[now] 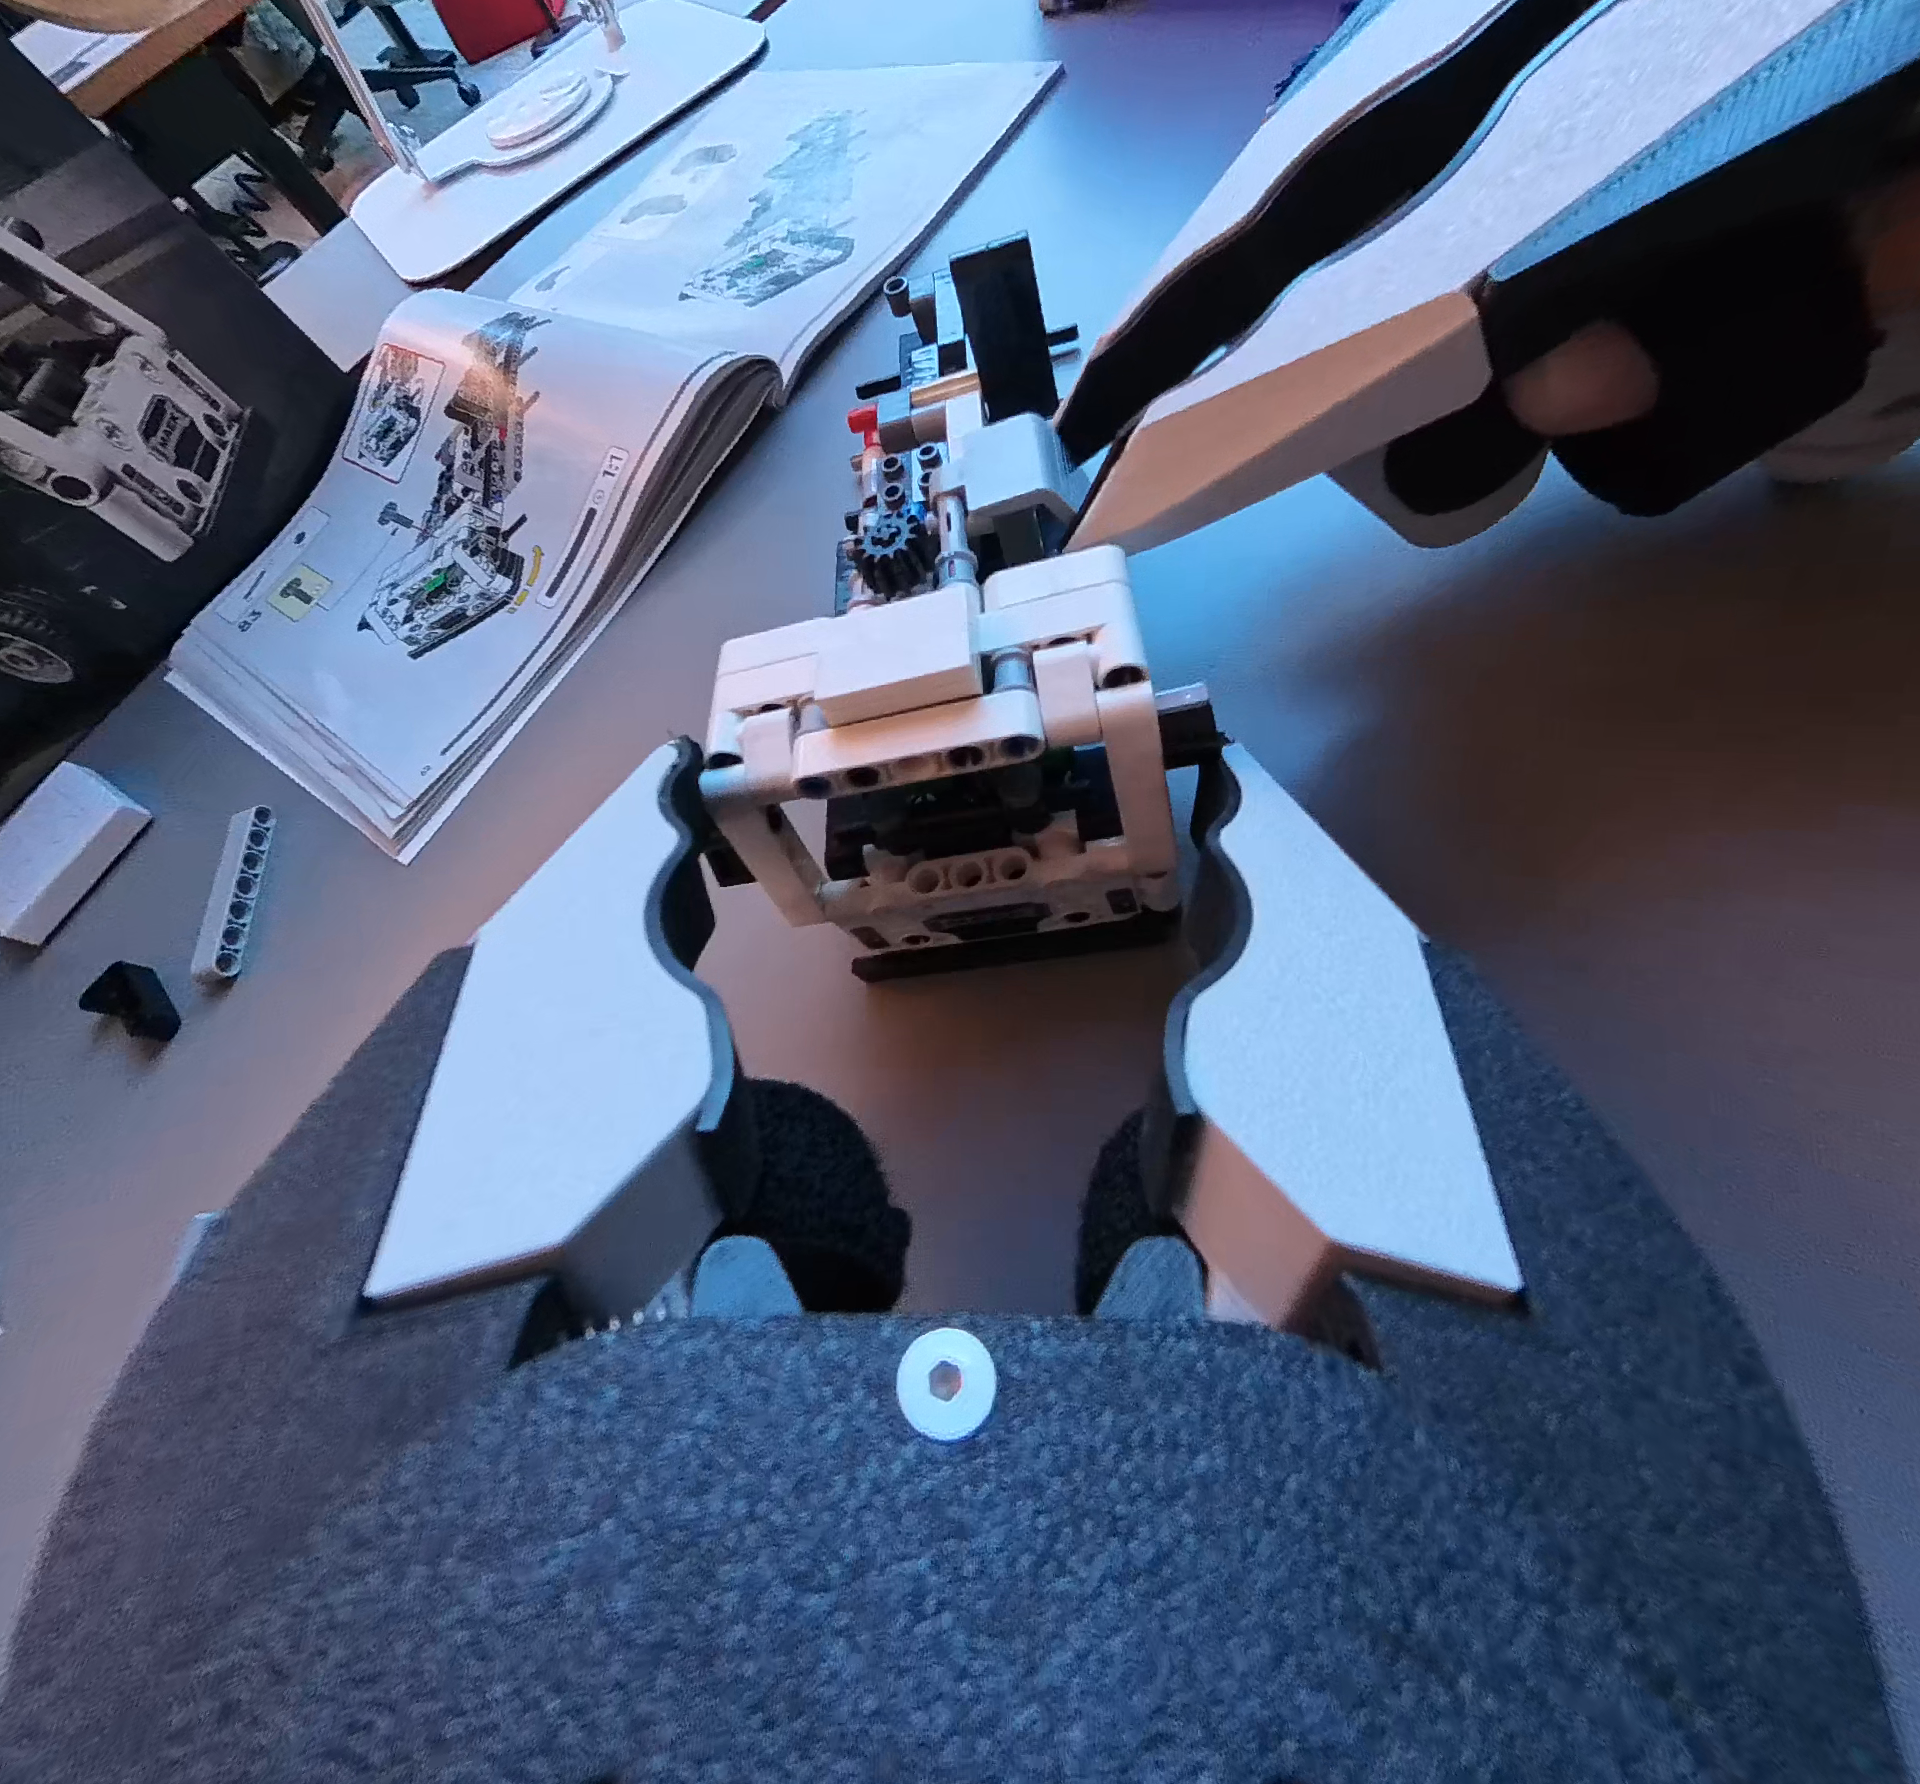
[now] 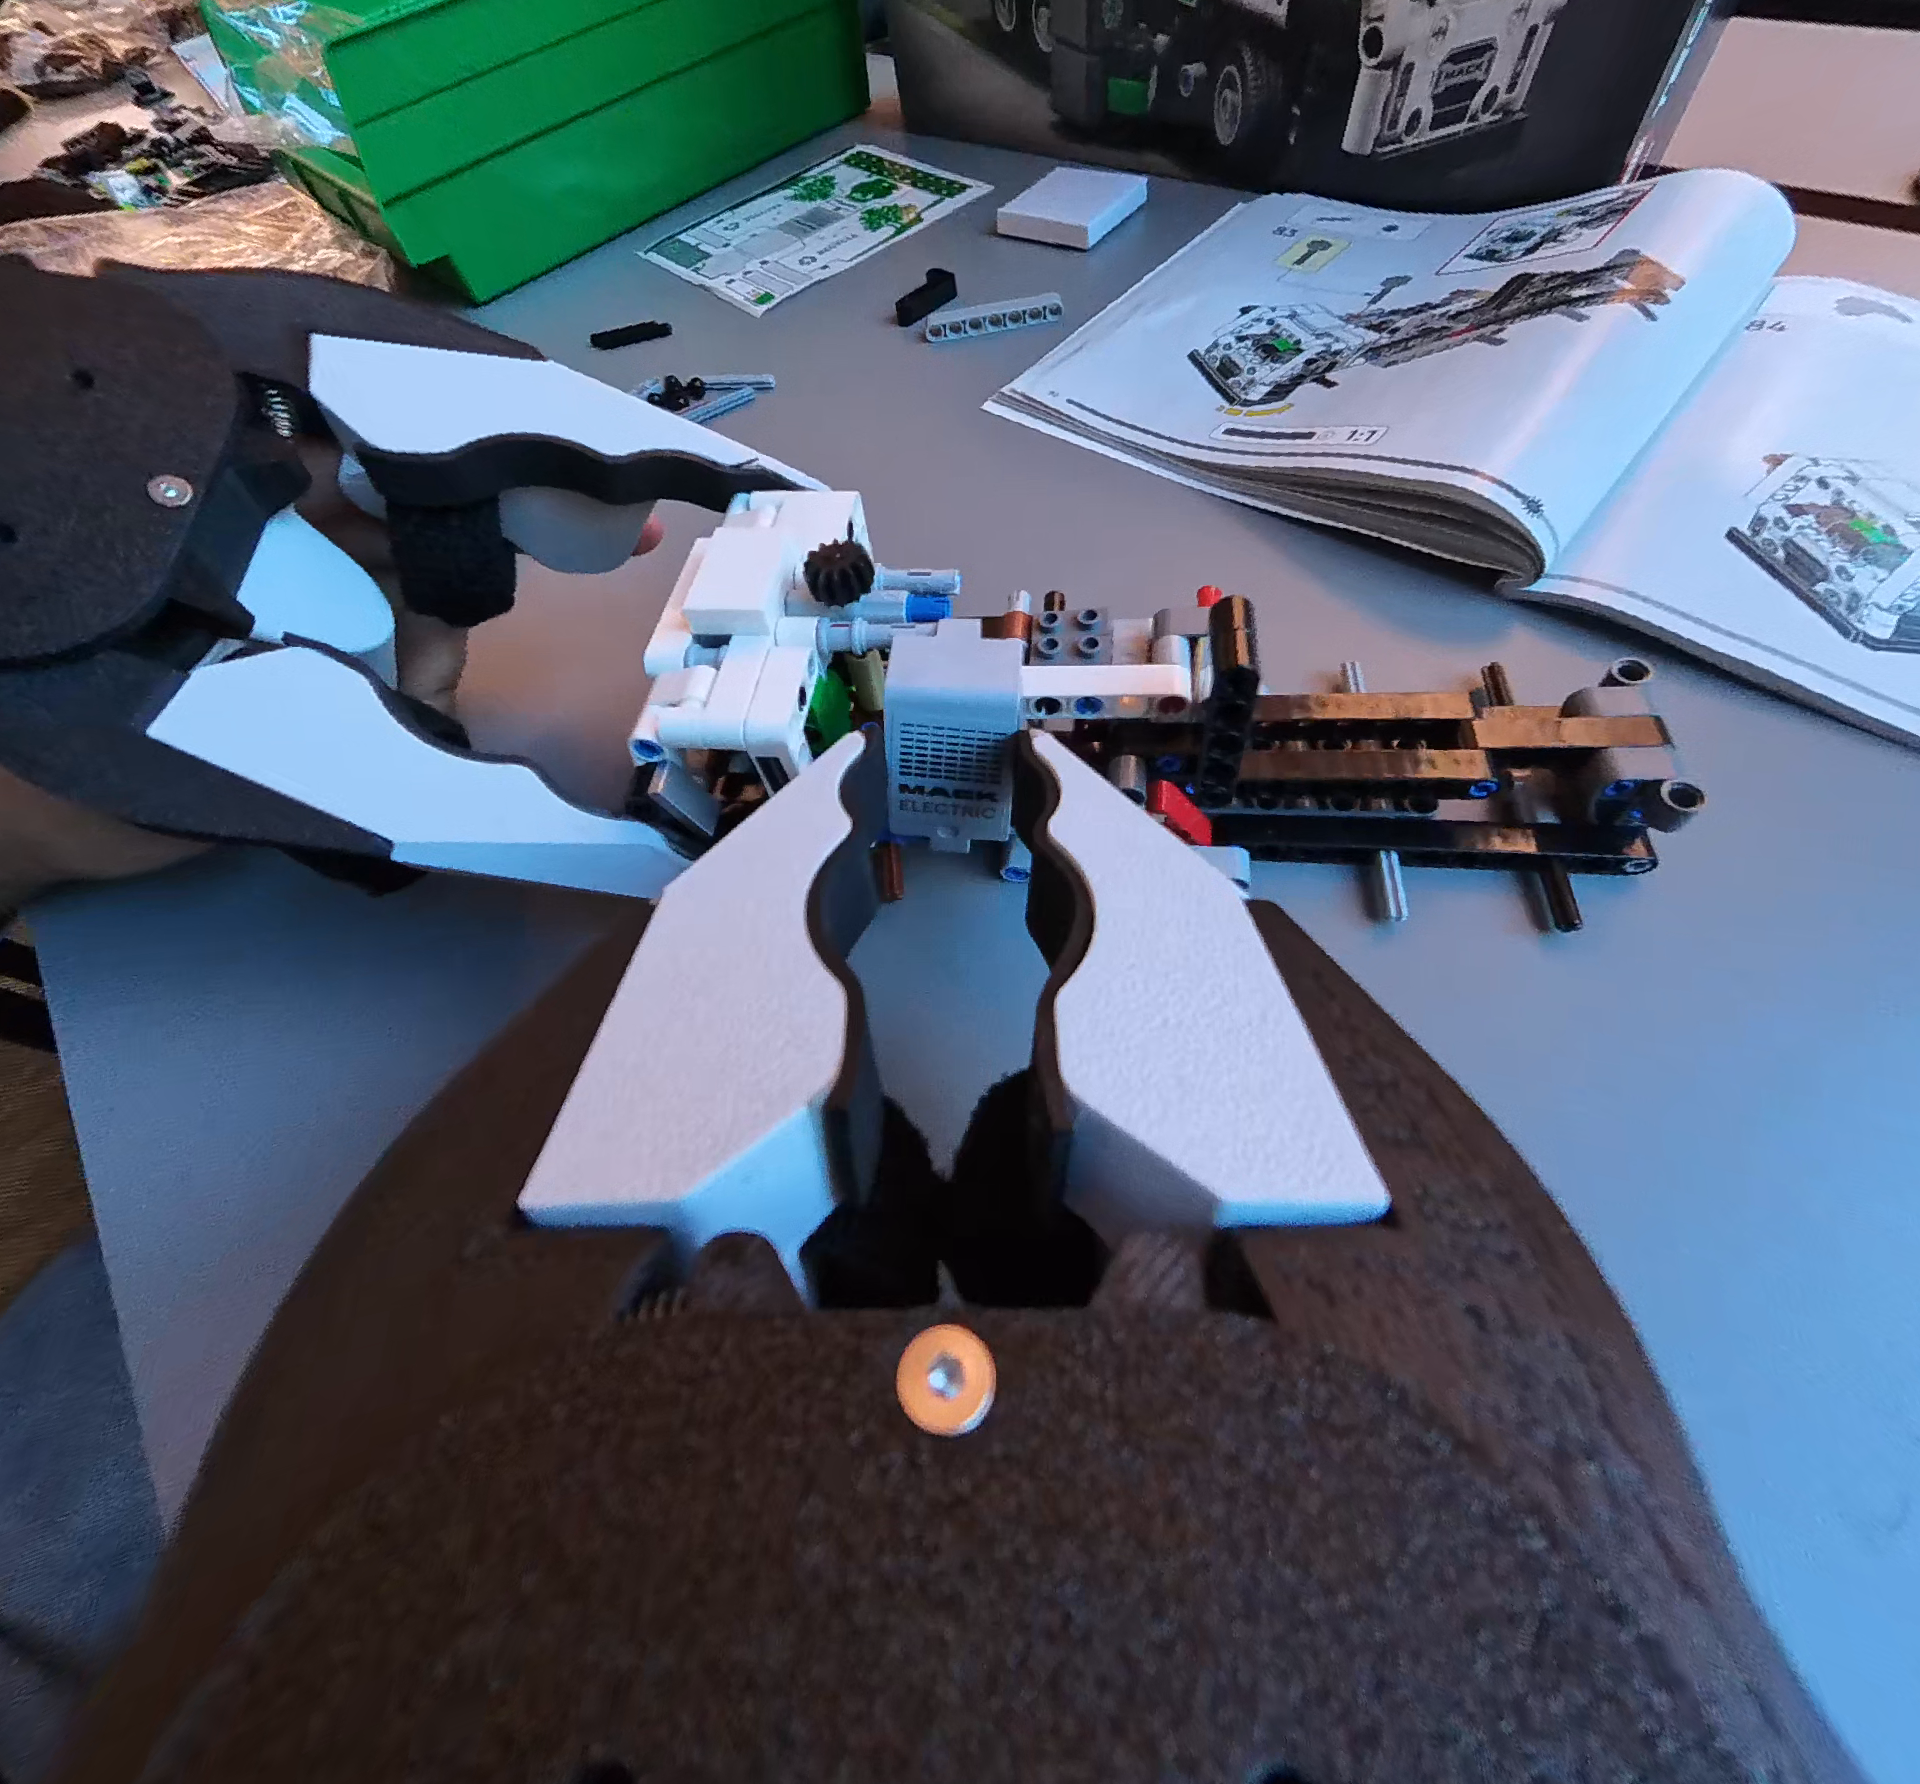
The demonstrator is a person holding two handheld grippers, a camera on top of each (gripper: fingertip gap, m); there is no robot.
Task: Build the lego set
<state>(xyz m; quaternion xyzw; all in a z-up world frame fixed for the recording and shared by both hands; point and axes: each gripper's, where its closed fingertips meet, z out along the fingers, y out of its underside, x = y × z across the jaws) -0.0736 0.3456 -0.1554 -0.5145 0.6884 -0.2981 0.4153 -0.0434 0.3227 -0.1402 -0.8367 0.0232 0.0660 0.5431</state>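
On the grey table (image 2: 1558, 1059), both grippers clamped the truck model (image 2: 1039, 695): left gripper (image 1: 951, 778) on its white cab end, right gripper (image 2: 945, 768) on a lettered grey block (image 2: 951, 726); a printed box (image 2: 1299, 20) stood behind.

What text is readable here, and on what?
Not quoting writing; it stands on:
Grey block on the lego model, between the right claw tips: printed label.
Set box: print and a number.
Open instruction booklet: page and step numbers.
Sticker sheet: too small to read.
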